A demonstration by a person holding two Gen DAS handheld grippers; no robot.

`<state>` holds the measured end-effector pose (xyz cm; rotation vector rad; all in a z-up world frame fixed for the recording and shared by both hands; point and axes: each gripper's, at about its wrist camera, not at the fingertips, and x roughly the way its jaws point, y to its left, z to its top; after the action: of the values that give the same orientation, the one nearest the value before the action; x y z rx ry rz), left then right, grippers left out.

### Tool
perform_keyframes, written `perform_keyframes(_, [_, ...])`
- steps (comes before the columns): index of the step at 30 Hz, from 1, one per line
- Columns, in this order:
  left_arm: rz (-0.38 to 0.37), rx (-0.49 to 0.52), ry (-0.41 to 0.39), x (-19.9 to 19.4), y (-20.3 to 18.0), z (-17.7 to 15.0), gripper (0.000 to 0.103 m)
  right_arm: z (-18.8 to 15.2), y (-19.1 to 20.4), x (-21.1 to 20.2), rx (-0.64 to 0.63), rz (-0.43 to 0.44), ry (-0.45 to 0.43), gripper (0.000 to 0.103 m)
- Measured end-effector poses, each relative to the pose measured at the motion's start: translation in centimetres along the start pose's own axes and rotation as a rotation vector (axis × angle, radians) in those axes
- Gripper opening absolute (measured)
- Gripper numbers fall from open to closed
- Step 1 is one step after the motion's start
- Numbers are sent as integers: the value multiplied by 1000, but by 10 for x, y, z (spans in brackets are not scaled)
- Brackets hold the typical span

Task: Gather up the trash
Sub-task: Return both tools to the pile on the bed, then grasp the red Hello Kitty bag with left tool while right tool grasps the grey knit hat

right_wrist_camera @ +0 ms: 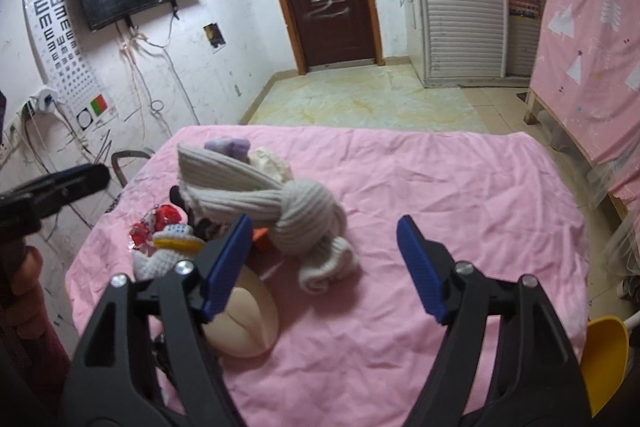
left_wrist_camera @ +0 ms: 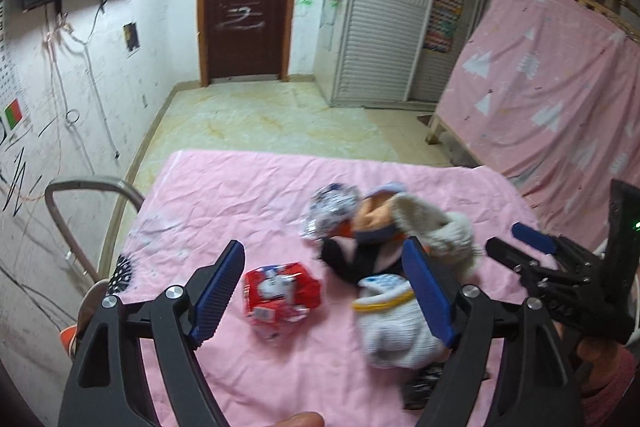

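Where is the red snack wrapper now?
In the left wrist view, the red snack wrapper lies on the pink cloth, between the open left gripper fingers, left of the white knitted item.

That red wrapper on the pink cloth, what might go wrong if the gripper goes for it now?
The red wrapper lies close to a white knitted sock, so the open left gripper might catch the sock too. The pink cloth is wrinkled, and the fingers could pinch a fold. The silver foil wrapper touches the clothes pile and may be overlooked.

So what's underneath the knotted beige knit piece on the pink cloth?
Under the knotted beige knit piece lie a black garment and something orange, partly showing. Anything deeper in the pile is covered.
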<state>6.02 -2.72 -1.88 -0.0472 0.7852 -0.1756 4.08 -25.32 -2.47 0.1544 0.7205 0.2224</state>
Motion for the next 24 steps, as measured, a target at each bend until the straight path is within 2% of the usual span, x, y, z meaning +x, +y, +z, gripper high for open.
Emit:
perform_keyframes(4, [21, -10, 37, 16, 15, -8, 72, 6, 6, 13, -8, 25, 23, 73])
perform_keyframes(6, [26, -10, 55, 24, 18, -10, 73, 6, 7, 19, -8, 32, 32, 79])
perform_keyframes(8, [31, -15, 71, 32, 22, -12, 73, 8, 8, 25, -7, 26, 38, 80])
perform_keyframes(18, [63, -32, 149, 71, 33, -21, 73, 10, 4, 56, -4, 42, 101, 81])
perform_keyframes(24, [54, -26, 176, 83, 36, -28, 73, 11, 3, 70, 0, 66, 120, 80])
